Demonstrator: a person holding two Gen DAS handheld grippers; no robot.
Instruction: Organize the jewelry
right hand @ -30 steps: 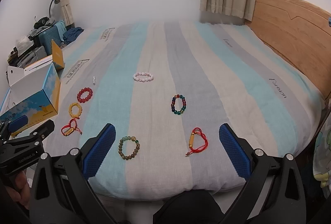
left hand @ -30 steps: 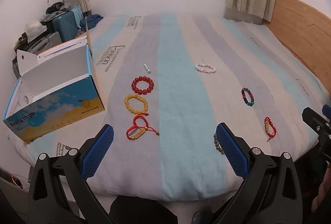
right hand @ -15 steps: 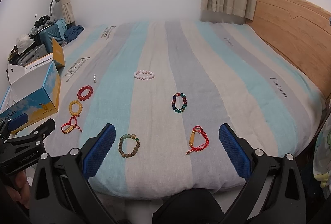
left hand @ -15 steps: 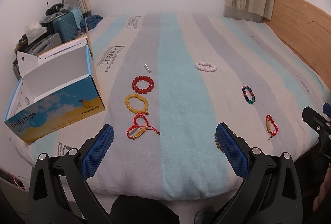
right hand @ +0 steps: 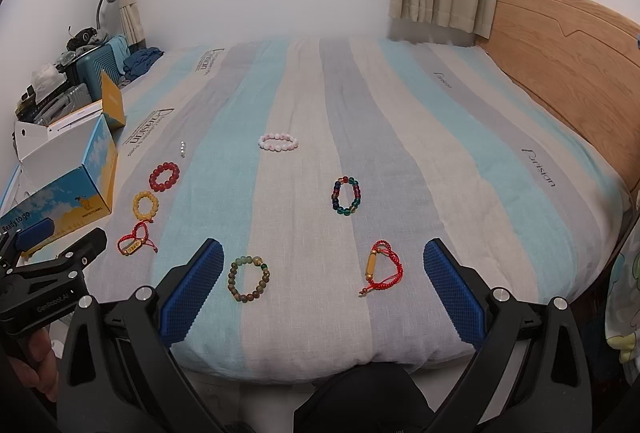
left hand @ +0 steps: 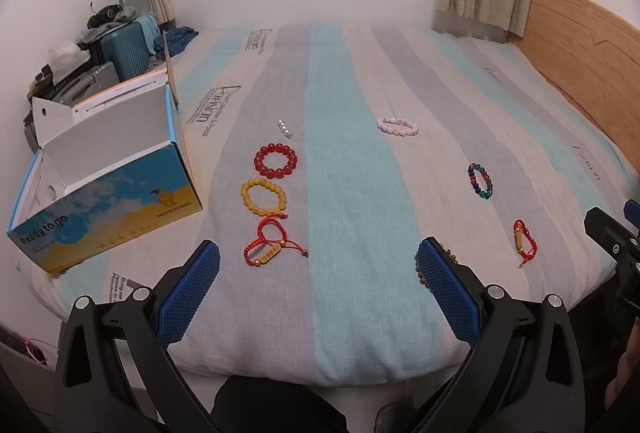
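Note:
Several bracelets lie on the striped bed. At the left are a red bead bracelet (left hand: pixel 276 161), a yellow bead bracelet (left hand: pixel 264 196), a red cord bracelet (left hand: pixel 269 241) and a small pearl piece (left hand: pixel 285 129). Farther right are a pink bracelet (right hand: pixel 278 142), a multicolour bead bracelet (right hand: pixel 346 195), an olive bead bracelet (right hand: pixel 248 278) and a red cord bracelet with a gold tube (right hand: pixel 380 265). My left gripper (left hand: pixel 316 289) is open and empty above the bed's near edge. My right gripper (right hand: pixel 322 289) is open and empty, near the olive bracelet.
An open blue and yellow cardboard box (left hand: pixel 104 189) stands on the bed's left side. Suitcases and clutter (left hand: pixel 116 49) sit beyond it by the wall. A wooden headboard (right hand: pixel 568 73) runs along the right. The bed's front edge (right hand: pixel 320 365) is just below both grippers.
Both views have shifted slightly, with the bracelets sitting a little lower and nearer. Nothing was taken hold of and both grippers stay open.

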